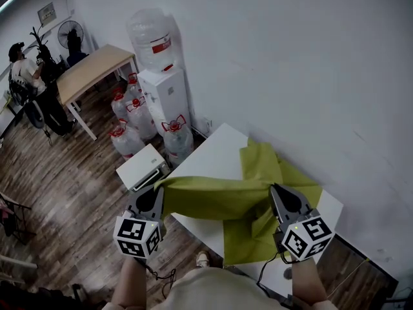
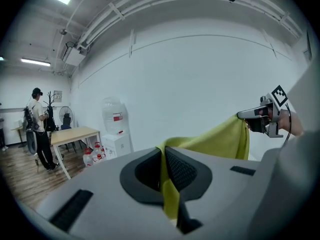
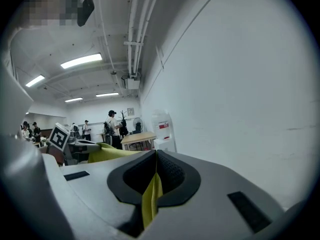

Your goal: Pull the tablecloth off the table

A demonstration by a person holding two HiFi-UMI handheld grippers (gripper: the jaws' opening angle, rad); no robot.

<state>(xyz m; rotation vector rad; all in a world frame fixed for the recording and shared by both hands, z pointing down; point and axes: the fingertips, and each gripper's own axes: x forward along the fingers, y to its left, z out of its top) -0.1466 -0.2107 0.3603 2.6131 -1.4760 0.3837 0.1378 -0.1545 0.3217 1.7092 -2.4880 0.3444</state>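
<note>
Head view: gripping the tablecloth by its near edge with left gripper and right gripper, both clamped shut, with the edge stretched between them. Yellow-green and creased, the rest bunched on the white table. Red-capped water jugs on the floor beside the dispenser; can't tell the fill.

Left gripper view: closed tight on a cloth fold running across to the other gripper.

Right gripper view: pinched shut on a thin fold hanging between the pads.
</note>
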